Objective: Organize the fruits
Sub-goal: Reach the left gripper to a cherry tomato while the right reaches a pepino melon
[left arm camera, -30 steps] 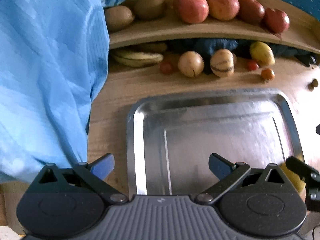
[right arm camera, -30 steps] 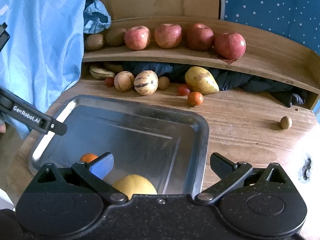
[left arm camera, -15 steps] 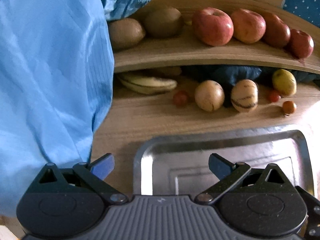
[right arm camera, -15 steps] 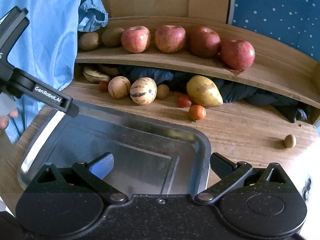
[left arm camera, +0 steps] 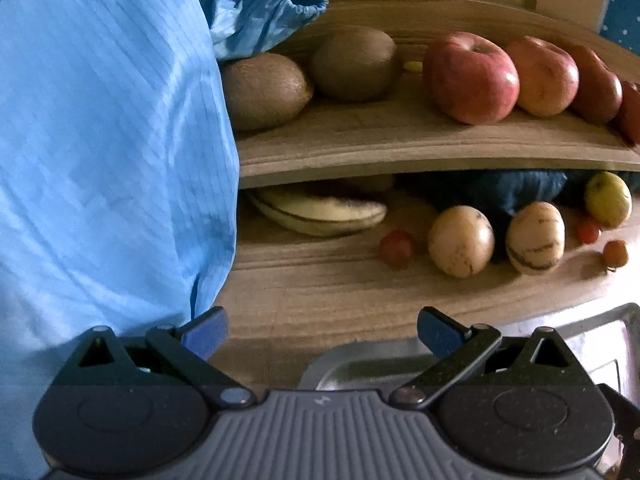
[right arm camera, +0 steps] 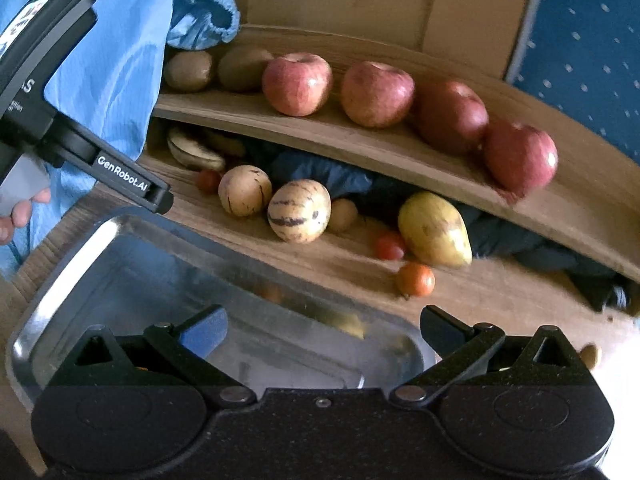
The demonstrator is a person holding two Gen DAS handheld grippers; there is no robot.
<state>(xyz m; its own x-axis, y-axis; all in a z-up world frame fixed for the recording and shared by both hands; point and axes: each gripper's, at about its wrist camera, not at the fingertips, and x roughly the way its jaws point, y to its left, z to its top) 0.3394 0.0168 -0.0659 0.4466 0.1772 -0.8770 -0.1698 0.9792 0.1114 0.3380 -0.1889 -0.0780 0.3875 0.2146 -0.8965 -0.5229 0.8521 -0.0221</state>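
A wooden shelf [right arm camera: 400,156] carries two kiwis [left arm camera: 260,88] and several red apples [right arm camera: 298,84]. Below it on the table lie two striped pepino melons [right arm camera: 298,210], a yellow-green pear [right arm camera: 434,230], bananas [left arm camera: 320,210], cherry tomatoes [right arm camera: 390,246] and a small orange [right arm camera: 416,280]. A steel tray [right arm camera: 120,252] sits in front. My left gripper [left arm camera: 322,330] is open and holds nothing, over the tray's far rim [left arm camera: 360,354]. My right gripper [right arm camera: 324,324] is open and holds nothing, above the tray. The left gripper's body [right arm camera: 60,120] shows at the left of the right wrist view.
A person's blue sleeve [left arm camera: 100,160] fills the left side, and a hand [right arm camera: 20,212] holds the left gripper. Dark blue cloth [right arm camera: 320,176] is stuffed under the shelf. A small brown nut [right arm camera: 590,354] lies on the table at right. A blue dotted wall [right arm camera: 592,40] stands behind.
Both grippers moved forward toward the shelf; the fruit looms larger and the tray has slid down out of most of the left view. The yellow fruit and orange in the tray are now hidden.
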